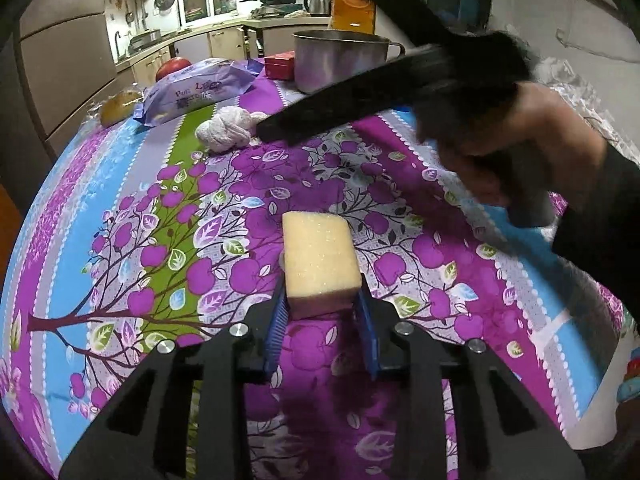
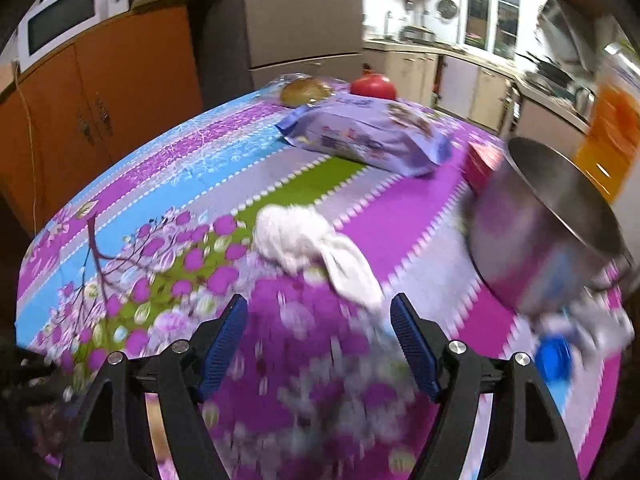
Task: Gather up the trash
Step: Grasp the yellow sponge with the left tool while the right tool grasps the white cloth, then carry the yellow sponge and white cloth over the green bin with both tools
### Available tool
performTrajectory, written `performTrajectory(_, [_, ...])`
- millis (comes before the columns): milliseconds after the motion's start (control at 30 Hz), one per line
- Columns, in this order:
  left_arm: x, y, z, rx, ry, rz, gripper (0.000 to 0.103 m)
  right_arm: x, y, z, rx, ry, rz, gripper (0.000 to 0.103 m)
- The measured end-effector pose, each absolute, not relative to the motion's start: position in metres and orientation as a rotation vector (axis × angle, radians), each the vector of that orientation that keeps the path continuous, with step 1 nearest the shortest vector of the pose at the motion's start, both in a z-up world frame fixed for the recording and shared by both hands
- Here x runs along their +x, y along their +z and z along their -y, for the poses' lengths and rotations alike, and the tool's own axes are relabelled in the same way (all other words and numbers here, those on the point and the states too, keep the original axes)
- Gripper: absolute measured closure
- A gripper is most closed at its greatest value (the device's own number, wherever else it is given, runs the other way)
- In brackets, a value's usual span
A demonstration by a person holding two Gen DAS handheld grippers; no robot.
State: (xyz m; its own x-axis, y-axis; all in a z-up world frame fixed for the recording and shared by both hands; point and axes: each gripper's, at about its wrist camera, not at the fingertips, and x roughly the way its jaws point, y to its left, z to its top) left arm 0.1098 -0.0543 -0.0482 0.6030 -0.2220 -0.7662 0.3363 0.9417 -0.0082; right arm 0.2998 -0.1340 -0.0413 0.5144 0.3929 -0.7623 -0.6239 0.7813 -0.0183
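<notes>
- Left gripper (image 1: 322,314) is clamping the yellow sponge (image 1: 318,262) — pickup step in hand.
- Right gripper (image 2: 319,346), jaws apart, is nearing the crumpled white cloth (image 2: 308,246) at 12 o'clock — next: close on it.

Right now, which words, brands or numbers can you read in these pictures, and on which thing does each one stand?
"Pur L…": on the purple packet, left wrist view; the rest of that line and the characters under it are too blurred.
Purple packet, right wrist view: print smeared, unreadable.
Red box: no readable text.
</notes>
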Motion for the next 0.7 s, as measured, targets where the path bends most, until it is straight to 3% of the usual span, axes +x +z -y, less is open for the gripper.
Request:
performTrajectory(167, [0.106,-0.05,0.054,0.148,-0.323,-0.858,0.074,0.328,-0.048,0.108,-0.313,0.681,-0.831,0.029])
performTrajectory(267, [0.105,-0.05,0.053,0.146,-0.325,-0.859,0.074,0.337,-0.057,0.101,-0.319,0.696,-0.89,0.056])
performTrajectory(367, [0.107,-0.05,0.053,0.141,-0.325,-0.86,0.074,0.33,-0.064,0.102,-0.314,0.713,-0.906,0.069])
performTrajectory(433, [0.108,-0.05,0.053,0.135,-0.324,-0.863,0.074,0.321,-0.065,0.105,-0.322,0.681,-0.883,0.097])
performTrajectory(700, [0.101,-0.044,0.052,0.122,-0.321,-0.855,0.074,0.282,-0.048,0.134,-0.239,0.607,-0.826,0.097])
